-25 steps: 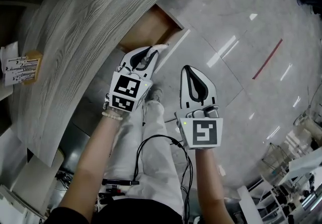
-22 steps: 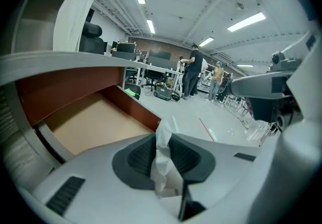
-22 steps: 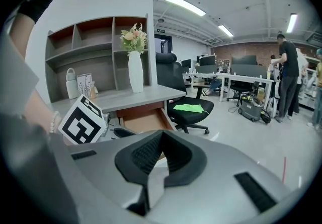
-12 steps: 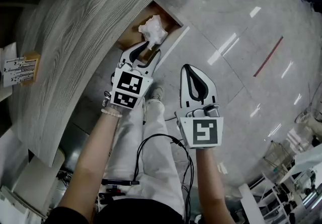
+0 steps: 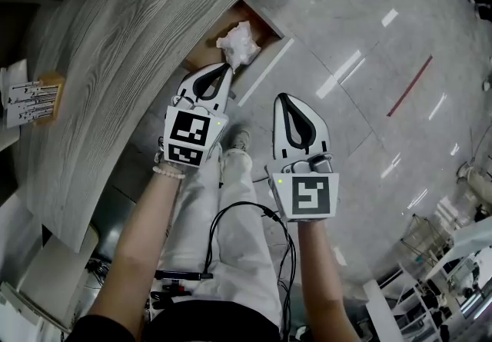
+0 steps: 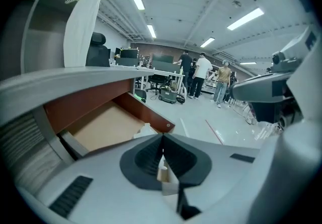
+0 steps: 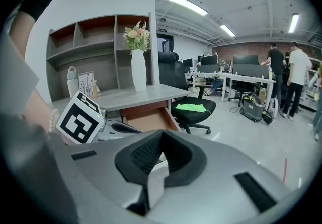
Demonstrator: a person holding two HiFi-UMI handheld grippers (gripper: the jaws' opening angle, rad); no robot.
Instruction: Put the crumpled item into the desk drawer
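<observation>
The crumpled white item (image 5: 238,42) lies inside the open wooden desk drawer (image 5: 209,47), near its front corner. My left gripper (image 5: 227,68) hovers just short of the item, not touching it. Its jaws are closing and meet at the tips with nothing between them. In the left gripper view only a white edge of the item (image 6: 146,129) peeks over the shut jaws, with the drawer (image 6: 105,126) beyond. My right gripper (image 5: 285,97) is shut and empty above the floor, to the right of the left one.
The grey wood-grain desk top (image 5: 115,48) overhangs the drawer. A white vase (image 7: 139,69) stands on the desk. A black chair with a green cloth (image 7: 193,107) is beyond the drawer. The person's legs (image 5: 231,210) and a black cable (image 5: 254,214) are below the grippers.
One second ago the left gripper held the white item over the drawer. It then opened and the item dropped in. Now its jaws have come together and it has drawn back slightly.
</observation>
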